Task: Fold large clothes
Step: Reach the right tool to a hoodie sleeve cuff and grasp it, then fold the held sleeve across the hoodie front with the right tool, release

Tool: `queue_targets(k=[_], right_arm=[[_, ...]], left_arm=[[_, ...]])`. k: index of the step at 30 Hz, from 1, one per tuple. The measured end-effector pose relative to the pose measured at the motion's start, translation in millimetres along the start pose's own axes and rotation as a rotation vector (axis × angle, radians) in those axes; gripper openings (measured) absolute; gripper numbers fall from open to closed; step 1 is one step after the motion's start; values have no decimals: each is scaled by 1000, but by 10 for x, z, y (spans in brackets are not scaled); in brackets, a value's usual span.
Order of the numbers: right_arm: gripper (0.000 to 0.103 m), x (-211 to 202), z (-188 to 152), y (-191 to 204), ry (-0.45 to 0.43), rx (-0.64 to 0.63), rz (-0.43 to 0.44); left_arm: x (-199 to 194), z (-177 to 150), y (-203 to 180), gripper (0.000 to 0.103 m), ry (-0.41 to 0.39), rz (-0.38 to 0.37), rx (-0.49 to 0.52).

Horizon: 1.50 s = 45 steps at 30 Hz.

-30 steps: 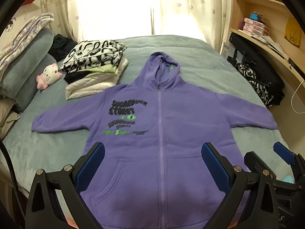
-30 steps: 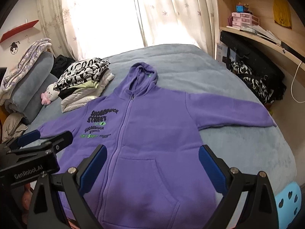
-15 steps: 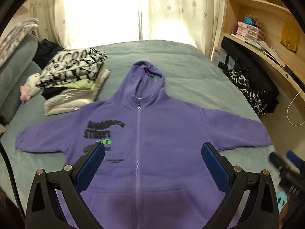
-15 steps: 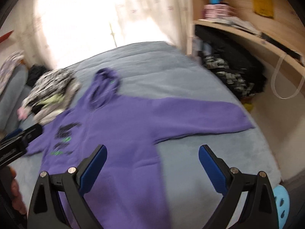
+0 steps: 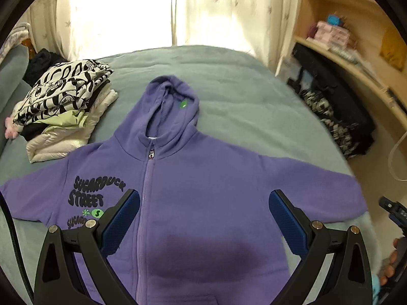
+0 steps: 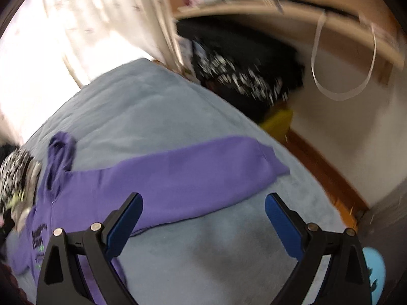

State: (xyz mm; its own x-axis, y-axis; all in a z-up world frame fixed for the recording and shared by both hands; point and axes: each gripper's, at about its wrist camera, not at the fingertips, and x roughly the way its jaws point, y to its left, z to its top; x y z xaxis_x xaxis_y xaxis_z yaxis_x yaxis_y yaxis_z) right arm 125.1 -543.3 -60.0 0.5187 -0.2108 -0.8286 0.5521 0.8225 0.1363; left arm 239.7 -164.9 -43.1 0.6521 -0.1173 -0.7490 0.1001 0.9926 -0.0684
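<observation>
Purple hoodie (image 5: 203, 190) spread face up and zipped on the grey-blue bed (image 5: 229, 76), filling the centre and lower half of the left wrist frame; hood towards the top, sleeves out to the left and right edges. No fold made yet.

Left hand-held gripper (image 5: 203, 218) low in that frame, above the chest of the hoodie, jaws wide apart, nothing between them. Right hand-held gripper (image 6: 203, 218) low in the right wrist frame, likewise wide open and empty, aimed at bare bed just below one outstretched sleeve (image 6: 190, 172); cuff (image 6: 274, 162) at centre right, near the bed edge. Right view blurred, so contact with fabric not clear.

Stack of folded clothes (image 5: 63, 111) at the left of the left wrist frame, just beside the other sleeve but apart from it.

Step in hand, most likely: the approach to the first fold, reaching for the sleeve.

Next move, as a judgement: close on the cuff or sleeve end, lift a little, carry it across towards the zip (image 5: 145, 198), lay it flat over the body. Thick fleece: likely to bunch if dragged rather than lifted.
</observation>
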Motion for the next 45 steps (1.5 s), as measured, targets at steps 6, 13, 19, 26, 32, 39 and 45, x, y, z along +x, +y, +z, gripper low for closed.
queue_targets(k=[6,13,19,26,32,39,45], right_arm=[[77,718,-27,-582,154,243,129],[76,1187,-172,-847,181,395,227],[67,1317,-56,-788,114,410,251],[12,1075,134,-533,-12,342,279],[11,133,207,680,-167,19,463],[14,-341,-517,2312,-137,-411,565],[43,359,-1571,3079,100,-640,403]], left_arm=[[454,-25,-309,100,-23,46,42],[871,-182,-648,100,44,15,72],[1048,-302,-782,100,82,13,90],[896,-309,-596,100,45,-25,54],[560,-334,-103,100,21,-21,9],[153,-533,951,100,3,45,-179],[-66,-827,1614,100,-94,20,-243]])
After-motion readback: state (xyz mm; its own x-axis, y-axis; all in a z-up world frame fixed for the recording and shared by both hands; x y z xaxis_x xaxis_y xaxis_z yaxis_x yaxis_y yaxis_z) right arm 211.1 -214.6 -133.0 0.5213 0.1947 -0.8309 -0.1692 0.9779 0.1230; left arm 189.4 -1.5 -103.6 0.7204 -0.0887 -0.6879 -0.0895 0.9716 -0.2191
